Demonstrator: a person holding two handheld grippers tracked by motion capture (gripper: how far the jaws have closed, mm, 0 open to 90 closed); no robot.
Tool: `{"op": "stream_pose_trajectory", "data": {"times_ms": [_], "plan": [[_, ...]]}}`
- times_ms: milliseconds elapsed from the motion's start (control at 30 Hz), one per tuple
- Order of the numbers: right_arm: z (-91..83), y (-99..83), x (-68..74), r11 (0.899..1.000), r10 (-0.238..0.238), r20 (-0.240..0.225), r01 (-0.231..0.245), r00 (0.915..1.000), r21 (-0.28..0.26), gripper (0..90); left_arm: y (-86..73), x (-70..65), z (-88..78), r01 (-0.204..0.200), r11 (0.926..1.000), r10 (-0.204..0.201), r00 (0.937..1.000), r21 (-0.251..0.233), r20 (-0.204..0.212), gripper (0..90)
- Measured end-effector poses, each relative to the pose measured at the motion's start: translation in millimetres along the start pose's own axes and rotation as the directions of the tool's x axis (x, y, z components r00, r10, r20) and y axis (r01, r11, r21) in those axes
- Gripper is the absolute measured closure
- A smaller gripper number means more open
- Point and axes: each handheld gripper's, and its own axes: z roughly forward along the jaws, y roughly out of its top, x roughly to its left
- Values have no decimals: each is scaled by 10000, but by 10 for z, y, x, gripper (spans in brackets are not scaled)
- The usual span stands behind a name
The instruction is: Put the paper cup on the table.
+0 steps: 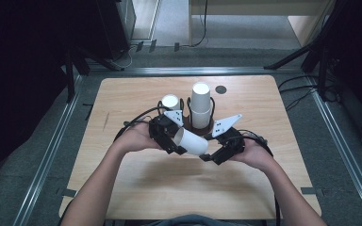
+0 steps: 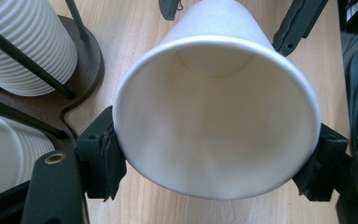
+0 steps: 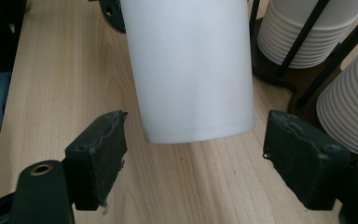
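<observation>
Both tongs are looking black and blocky. The left tongs (image 1: 181, 147) are carrying a grey three-cornered plate with small dark dots on top, and the right tongs (image 1: 206, 157) are wearing the same kind of plate. Black cables are trailing from each body in loops. In the gripper views every jaw is ending in a thick dark pad with a rough, torn edge, and a brass-coloured screw hole is showing on the lower arm. The forearms are appearing bare; sleeves are perhaps hidden below the frame.
</observation>
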Motion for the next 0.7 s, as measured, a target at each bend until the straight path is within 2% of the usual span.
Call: {"op": "stream_pose_trajectory", "data": {"times_ms": [267, 433, 567, 700], "plan": [[52, 19, 13, 9999, -63, -74, 64, 10000, 93, 213, 45, -12, 104, -209, 9975, 210, 9998, 670, -5, 245], [104, 26, 26, 9996, -154, -143, 157, 9998, 223, 213, 64, -37, 161, -368, 9950, 372, 9993, 928, -26, 244], [144, 23, 52, 9984, -373, -401, 390, 9985, 412, 253, 89, -75, 206, -348, 9937, 353, 9994, 1064, -26, 242], [191, 27, 73, 9971, -500, -434, 524, 9978, 557, 266, 112, -96, 236, -430, 9923, 428, 9991, 1160, 36, 239]]}}
